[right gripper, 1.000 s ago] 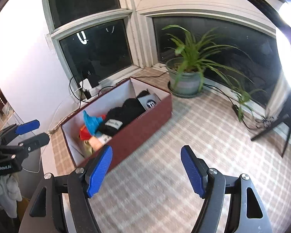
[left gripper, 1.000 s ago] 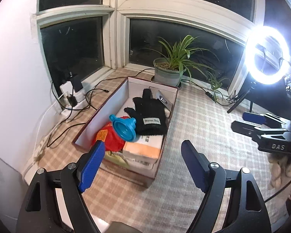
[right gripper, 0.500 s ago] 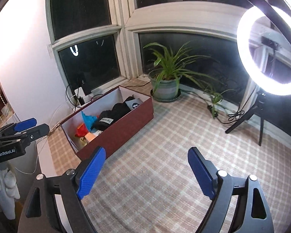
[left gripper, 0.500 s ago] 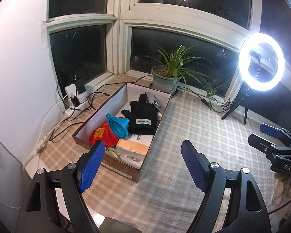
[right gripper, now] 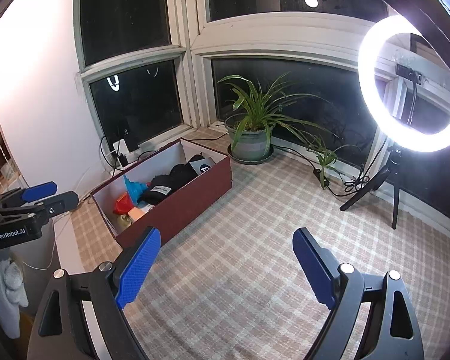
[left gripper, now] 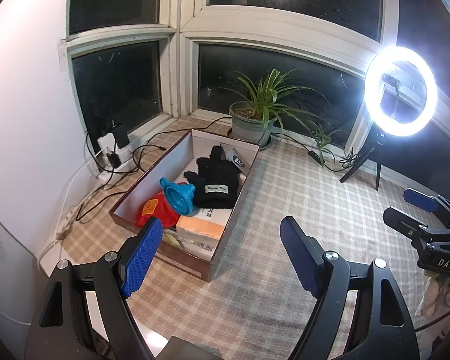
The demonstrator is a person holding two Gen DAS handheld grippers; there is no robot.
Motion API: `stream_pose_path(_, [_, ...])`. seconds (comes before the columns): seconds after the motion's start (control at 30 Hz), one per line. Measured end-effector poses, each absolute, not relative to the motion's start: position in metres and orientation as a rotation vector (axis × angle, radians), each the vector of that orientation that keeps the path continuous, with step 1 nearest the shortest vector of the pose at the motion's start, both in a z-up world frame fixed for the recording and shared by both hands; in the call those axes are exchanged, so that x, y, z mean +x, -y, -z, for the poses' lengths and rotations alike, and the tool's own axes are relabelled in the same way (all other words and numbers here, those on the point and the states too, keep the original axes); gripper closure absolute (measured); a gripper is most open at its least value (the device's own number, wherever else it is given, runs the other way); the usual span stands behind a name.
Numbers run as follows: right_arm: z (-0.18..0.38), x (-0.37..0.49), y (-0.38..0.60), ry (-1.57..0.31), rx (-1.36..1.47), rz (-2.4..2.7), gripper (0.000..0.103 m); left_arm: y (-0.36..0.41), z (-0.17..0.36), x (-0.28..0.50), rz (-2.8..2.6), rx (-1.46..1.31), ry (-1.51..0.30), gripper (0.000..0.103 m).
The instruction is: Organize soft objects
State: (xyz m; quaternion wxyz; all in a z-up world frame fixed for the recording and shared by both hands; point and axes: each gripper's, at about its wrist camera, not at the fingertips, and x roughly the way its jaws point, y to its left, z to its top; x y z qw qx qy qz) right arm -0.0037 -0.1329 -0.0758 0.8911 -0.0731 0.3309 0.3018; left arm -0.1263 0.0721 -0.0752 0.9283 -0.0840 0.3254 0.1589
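Observation:
A brown box [left gripper: 223, 241] with white inner walls lies on the checked cloth. In it a black fuzzy glove [left gripper: 217, 177] rests on top, beside a blue funnel [left gripper: 178, 195], a red bag [left gripper: 156, 210] and an orange-and-white packet [left gripper: 201, 225]. My left gripper [left gripper: 222, 220] hangs open and empty above the box's near corner. My right gripper [right gripper: 227, 232] is open and empty over bare cloth to the right of the box [right gripper: 189, 201]; the glove [right gripper: 165, 187] and funnel [right gripper: 133, 189] show over its wall. Each gripper also appears at the edge of the other's view.
A potted plant [left gripper: 252, 123] stands behind the box at the window. A lit ring light on a tripod [left gripper: 400, 93] stands at the right. A power strip with cables [left gripper: 114, 153] lies left of the box. The cloth's edge [right gripper: 75, 258] drops off at the left.
Both grippers have drawn back and slightly up from the box, so it looks smaller and farther away. The right gripper's jaws have spread wider. The box's contents have not moved.

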Motion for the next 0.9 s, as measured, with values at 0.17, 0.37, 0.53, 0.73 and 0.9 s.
stream_pose_path(0.17, [0.0781, -0.0033, 0.1347, -0.695, -0.141, -0.623, 0.016, -0.0696, 0.0747, -0.1251, -0.322, -0.164, -0.667, 0.022])
stream_pose_path(0.37, [0.0796, -0.0014, 0.1384, -0.699, -0.132, -0.619, 0.016, -0.0700, 0.0755, -0.1246, -0.319, -0.169, -0.672, 0.022])
stream_pose_path(0.53, [0.0821, -0.0024, 0.1393, -0.704, -0.129, -0.614, 0.016, -0.0695, 0.0765, -0.1237, -0.317, -0.169, -0.677, 0.022])
stream_pose_path(0.73, [0.0838, -0.0035, 0.1411, -0.709, -0.122, -0.606, 0.016, -0.0688, 0.0771, -0.1232, -0.314, -0.166, -0.679, 0.022])
stream_pose_path(0.9, [0.0841, -0.0030, 0.1419, -0.709, -0.121, -0.606, 0.016, -0.0690, 0.0768, -0.1223, -0.313, -0.162, -0.674, 0.022])
